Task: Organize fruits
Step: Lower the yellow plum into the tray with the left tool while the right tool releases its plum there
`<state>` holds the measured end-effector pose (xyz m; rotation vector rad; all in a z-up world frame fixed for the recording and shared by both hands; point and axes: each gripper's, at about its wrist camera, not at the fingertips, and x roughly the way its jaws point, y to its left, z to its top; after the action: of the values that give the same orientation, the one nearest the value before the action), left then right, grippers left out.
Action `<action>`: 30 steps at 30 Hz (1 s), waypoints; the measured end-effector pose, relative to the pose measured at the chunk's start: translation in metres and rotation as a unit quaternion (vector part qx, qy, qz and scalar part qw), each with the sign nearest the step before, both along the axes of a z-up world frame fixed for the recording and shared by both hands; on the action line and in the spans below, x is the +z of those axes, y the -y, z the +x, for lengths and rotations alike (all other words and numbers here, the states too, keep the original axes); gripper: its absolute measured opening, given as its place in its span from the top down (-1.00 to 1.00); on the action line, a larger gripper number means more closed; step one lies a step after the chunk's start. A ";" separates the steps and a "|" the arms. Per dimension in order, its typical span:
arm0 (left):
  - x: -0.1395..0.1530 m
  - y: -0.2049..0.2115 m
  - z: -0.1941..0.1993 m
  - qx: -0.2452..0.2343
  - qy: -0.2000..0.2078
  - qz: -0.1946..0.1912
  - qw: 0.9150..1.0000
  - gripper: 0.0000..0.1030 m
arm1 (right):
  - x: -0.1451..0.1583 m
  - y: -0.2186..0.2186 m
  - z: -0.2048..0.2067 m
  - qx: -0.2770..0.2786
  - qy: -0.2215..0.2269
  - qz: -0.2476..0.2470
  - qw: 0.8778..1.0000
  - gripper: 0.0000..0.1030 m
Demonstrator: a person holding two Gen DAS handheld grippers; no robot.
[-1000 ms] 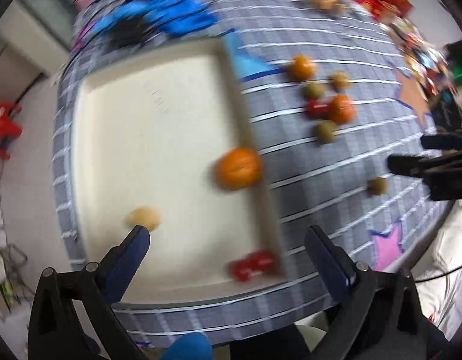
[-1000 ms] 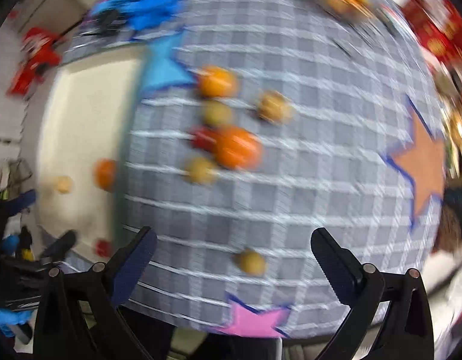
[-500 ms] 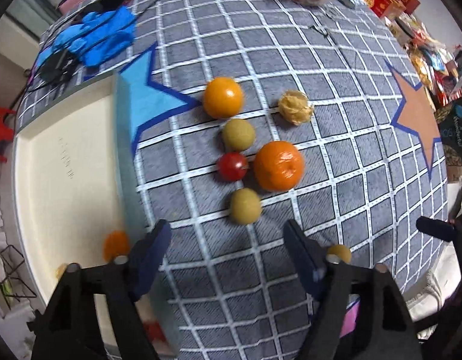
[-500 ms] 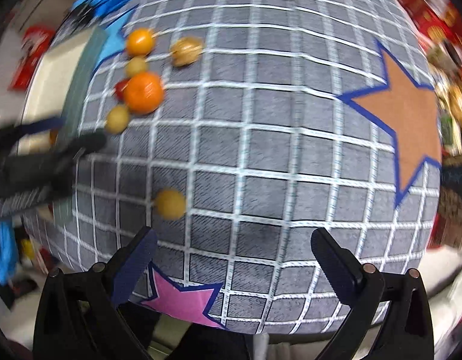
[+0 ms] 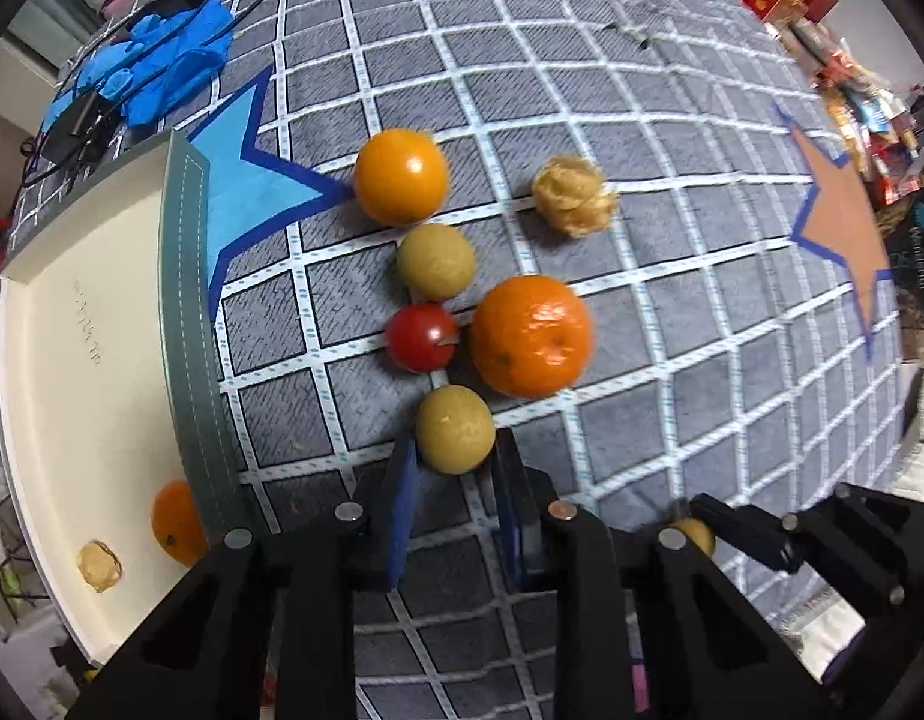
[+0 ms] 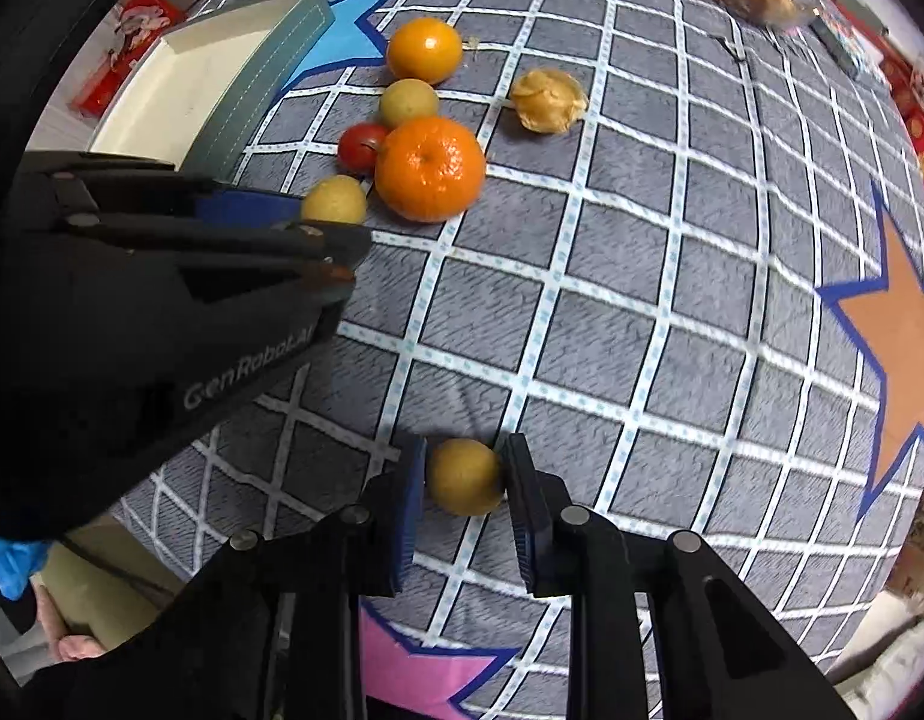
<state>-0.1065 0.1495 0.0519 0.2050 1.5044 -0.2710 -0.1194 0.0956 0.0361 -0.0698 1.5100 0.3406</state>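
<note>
Grip on both sides. Left tongs (image 5: 455, 447) just closing, pads pressed on small yellow-green fruit (image 5: 455, 429) right at the tips. Right tongs (image 6: 465, 468) likewise just closing, clamped across lone golden fruit (image 6: 465, 476), squarely between the pads.

Light, round and smooth-skinned by the look of both, so likely to roll or squirt out if pinched off-centre. Best held across the widest part, gently, to avoid bruising.

Just beyond the left tips, cherry tomato (image 5: 421, 337) and mandarin (image 5: 531, 336) close by, so a straight lift looks wise.

Underneath, grey checked cloth (image 5: 672, 300), slightly plush, no hard slide. Off to the left of the left tongs, cream tray (image 5: 189, 300) with raised wall, orange fruit (image 5: 174, 522) already inside. Past the tray, blue gloves (image 5: 168, 66) and clutter along the far edge.
</note>
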 end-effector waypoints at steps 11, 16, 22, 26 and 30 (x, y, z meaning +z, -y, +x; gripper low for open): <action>0.066 -0.068 -0.024 0.030 0.040 -0.016 0.999 0.48 | 0.049 0.038 0.053 -0.042 0.005 0.057 0.997 0.47; 0.063 -0.122 -0.039 0.074 0.035 0.009 0.997 0.48 | 0.061 -0.015 0.053 -0.012 0.004 0.071 0.997 0.47; 0.043 -0.179 -0.046 0.113 0.013 0.048 0.992 0.48 | 0.058 -0.095 0.066 0.048 -0.007 0.069 0.996 0.47; 0.032 -0.201 -0.042 0.129 0.006 0.048 0.990 0.48 | 0.046 -0.131 0.075 0.063 -0.020 0.066 0.996 0.46; 0.025 -0.209 -0.038 0.127 0.003 0.044 0.991 0.48 | 0.038 -0.152 0.086 0.061 -0.034 0.066 0.995 0.47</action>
<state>-0.1444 0.3586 0.0769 0.0823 1.5206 -0.0001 -0.0332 0.2471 0.0745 -0.0453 1.5492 0.5443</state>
